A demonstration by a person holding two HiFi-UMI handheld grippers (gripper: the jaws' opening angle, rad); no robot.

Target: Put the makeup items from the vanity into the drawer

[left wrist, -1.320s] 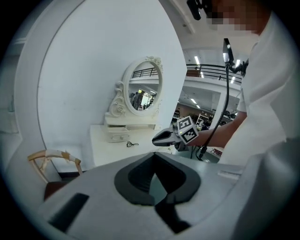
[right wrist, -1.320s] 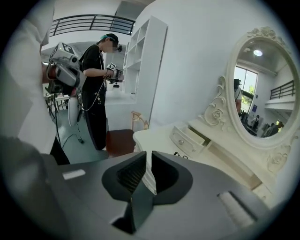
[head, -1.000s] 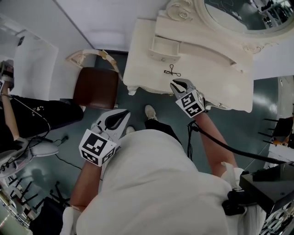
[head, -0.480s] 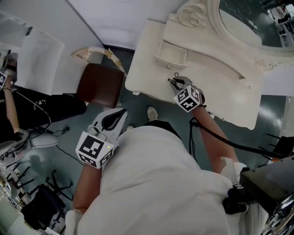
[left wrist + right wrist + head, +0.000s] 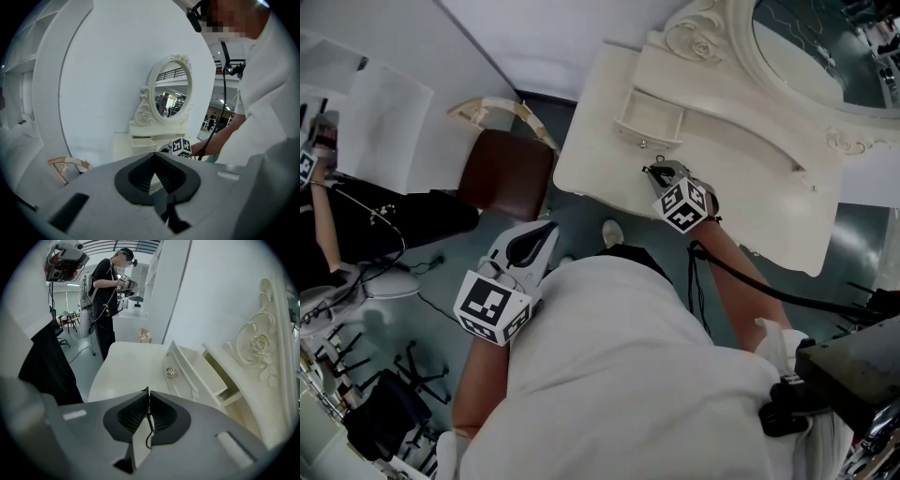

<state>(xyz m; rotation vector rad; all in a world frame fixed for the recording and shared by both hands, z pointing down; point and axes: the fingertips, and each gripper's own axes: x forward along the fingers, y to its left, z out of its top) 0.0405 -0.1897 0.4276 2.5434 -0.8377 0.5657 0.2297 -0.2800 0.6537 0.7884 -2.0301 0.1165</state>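
The right gripper's [image 5: 148,392] fingers [image 5: 133,416] are pressing together at their tips and pinching a small black wire tool [image 5: 151,426], whose thin curved end is hanging down in the gap behind the tips. In the head view the same tool [image 5: 651,169] is poking out from the tips of the right gripper [image 5: 661,172], which is hovering over the front part of the cream table [image 5: 600,159], just beside the open drawer [image 5: 649,117]. Seen from the right gripper view, the drawer [image 5: 197,373] is standing pulled out ahead and to the right, its round knob [image 5: 171,373] facing the bare table top [image 5: 126,366].

The left gripper's [image 5: 154,154] fingers [image 5: 140,176] are meeting at the tips with nothing between them. In the head view the left gripper [image 5: 549,229] is hanging well apart from the table, over the floor, near a chair [image 5: 506,173] with a brown seat. Its own view is looking toward the table, with the oval mirror [image 5: 172,91] rising above and the right gripper's marker cube [image 5: 180,146] showing in front.

The mirror [image 5: 825,47] is filling the top right corner of the head view. Another person [image 5: 105,291] in black is standing beyond the far end of the table in the right gripper view
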